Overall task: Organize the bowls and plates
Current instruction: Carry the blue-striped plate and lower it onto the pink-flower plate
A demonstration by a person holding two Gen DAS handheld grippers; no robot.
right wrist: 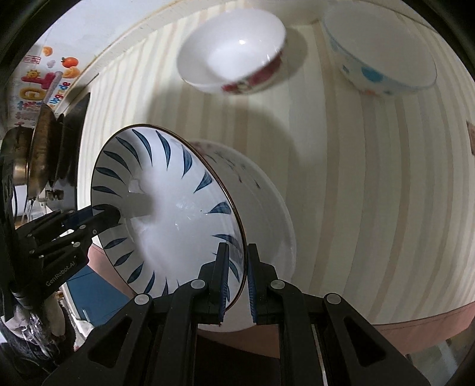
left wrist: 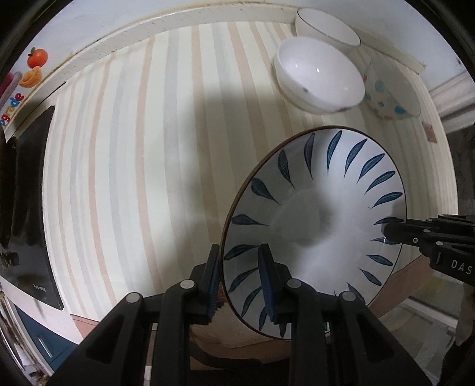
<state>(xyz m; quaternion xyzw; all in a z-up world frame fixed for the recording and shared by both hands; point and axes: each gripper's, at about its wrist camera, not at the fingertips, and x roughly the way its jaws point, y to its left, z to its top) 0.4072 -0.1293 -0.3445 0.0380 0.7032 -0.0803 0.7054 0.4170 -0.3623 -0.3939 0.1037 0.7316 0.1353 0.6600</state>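
A white plate with blue leaf marks (left wrist: 320, 213) is held above the striped table by both grippers. My left gripper (left wrist: 240, 285) is shut on its near-left rim. My right gripper (right wrist: 237, 279) is shut on the opposite rim of the plate (right wrist: 166, 205); it shows at the right of the left wrist view (left wrist: 394, 231). Under the plate lies another white plate (right wrist: 267, 219) on the table. At the back stand a white bowl with red print (right wrist: 234, 50), a bowl with blue dots (right wrist: 380, 50) and a plain white bowl (left wrist: 326, 26).
The striped tablecloth (left wrist: 154, 154) covers the table up to a cream wall ledge (left wrist: 178, 20). A black cooktop (left wrist: 29, 207) with a pan (right wrist: 41, 148) stands at the left. The table's front edge (right wrist: 421, 323) runs below the plates.
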